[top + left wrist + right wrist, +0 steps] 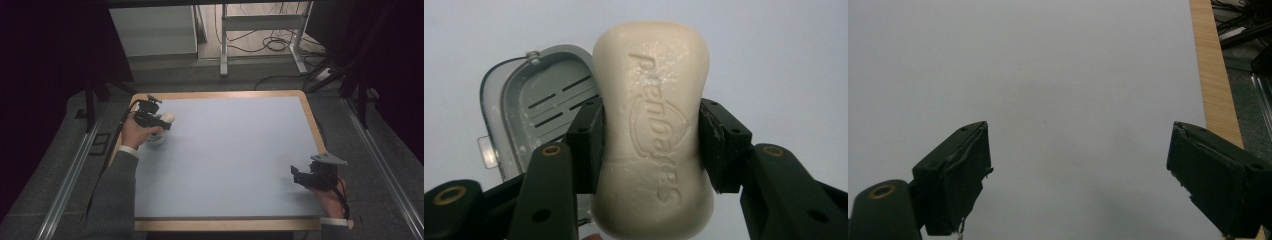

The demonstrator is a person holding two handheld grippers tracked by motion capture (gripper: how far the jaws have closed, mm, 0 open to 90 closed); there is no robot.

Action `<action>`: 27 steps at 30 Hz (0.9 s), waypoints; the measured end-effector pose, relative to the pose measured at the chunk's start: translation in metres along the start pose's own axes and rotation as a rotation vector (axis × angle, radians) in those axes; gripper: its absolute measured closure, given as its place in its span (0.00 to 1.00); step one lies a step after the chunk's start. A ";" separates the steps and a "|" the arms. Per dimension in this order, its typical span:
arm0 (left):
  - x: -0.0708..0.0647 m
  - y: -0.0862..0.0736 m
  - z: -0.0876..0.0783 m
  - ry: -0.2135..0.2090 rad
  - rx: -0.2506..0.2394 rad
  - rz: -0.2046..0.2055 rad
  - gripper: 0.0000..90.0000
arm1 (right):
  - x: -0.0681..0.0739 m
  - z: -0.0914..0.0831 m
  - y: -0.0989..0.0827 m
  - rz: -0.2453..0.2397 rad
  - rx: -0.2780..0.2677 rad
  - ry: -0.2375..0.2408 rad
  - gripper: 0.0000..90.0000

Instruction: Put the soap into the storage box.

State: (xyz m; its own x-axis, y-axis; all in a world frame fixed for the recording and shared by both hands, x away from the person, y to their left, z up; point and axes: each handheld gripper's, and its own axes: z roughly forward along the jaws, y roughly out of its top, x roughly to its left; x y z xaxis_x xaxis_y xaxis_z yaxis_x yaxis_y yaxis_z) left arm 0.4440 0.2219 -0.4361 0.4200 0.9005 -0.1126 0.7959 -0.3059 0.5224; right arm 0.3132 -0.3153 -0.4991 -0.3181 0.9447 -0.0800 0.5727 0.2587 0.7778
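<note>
A cream bar of soap (651, 130) with embossed lettering is clamped between the two black pads of my left gripper (650, 145), which is shut on it. Behind and to the left of the soap lies an open grey soap box (531, 105) with slots in its floor. In the high view my left gripper (162, 122) sits near the table's far left corner, with the pale soap (169, 118) at its tip and the soap box (156, 138) partly hidden under the hand. My right gripper (296, 175) rests at the near right, and its jaws (1078, 180) stand open over bare mat.
The table carries a pale blue mat (225, 155) with a wooden rim (312, 125). Metal rails (70, 175) run along both sides of the table. A white frame and cables (260, 40) stand on the floor beyond the far edge.
</note>
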 end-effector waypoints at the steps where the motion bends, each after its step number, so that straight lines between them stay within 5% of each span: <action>1: 0.001 0.000 0.001 0.002 -0.006 -0.009 0.55 | 0.000 0.000 0.000 0.000 -0.001 -0.001 0.11; 27: 0.028 -0.006 0.024 0.059 0.030 -0.102 0.55 | 0.000 0.002 -0.001 -0.005 0.006 -0.004 0.11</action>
State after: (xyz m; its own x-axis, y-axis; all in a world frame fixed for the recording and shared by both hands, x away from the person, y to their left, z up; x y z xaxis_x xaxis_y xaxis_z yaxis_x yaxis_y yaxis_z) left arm 0.4614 0.2415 -0.4627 0.3104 0.9439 -0.1130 0.8463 -0.2203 0.4851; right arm 0.3139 -0.3155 -0.5007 -0.3179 0.9441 -0.0866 0.5756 0.2648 0.7737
